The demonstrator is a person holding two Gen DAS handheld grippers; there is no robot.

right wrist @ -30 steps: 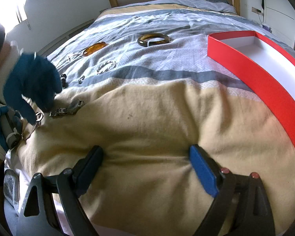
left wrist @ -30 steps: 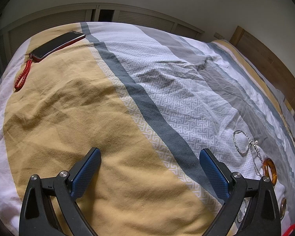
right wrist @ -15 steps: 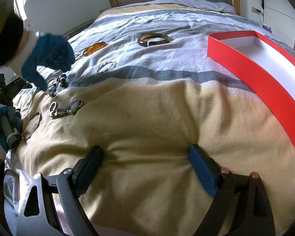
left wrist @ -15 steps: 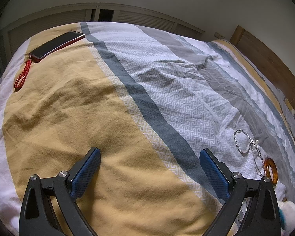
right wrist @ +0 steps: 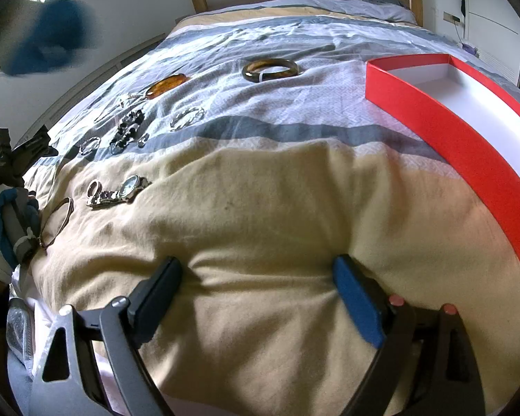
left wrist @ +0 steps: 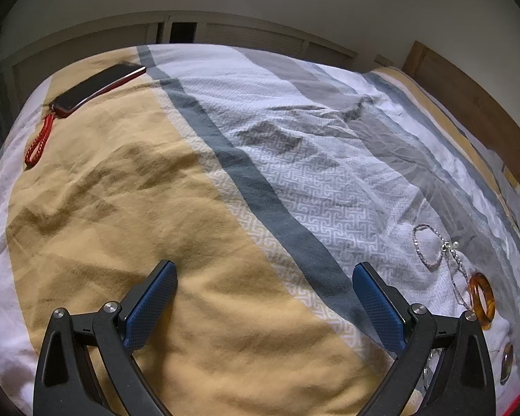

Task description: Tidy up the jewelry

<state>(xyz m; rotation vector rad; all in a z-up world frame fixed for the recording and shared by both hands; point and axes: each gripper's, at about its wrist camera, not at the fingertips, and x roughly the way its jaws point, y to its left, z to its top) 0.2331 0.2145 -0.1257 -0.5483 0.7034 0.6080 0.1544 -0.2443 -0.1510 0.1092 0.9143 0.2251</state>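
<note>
Both tools sit low over the bed, left tool (left wrist: 263,306) and right tool (right wrist: 256,294) spread wide and empty — nothing picked yet. Beyond lie the watch (right wrist: 121,192), bracelets and dark bangle (right wrist: 270,69), all loose on the duvet, while the red box (right wrist: 468,138) looks bare — the sorting appears all ahead.

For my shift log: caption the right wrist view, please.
Open right gripper resting on the bed, jewelry including a watch and dark bangle ahead, empty red box right.
</note>
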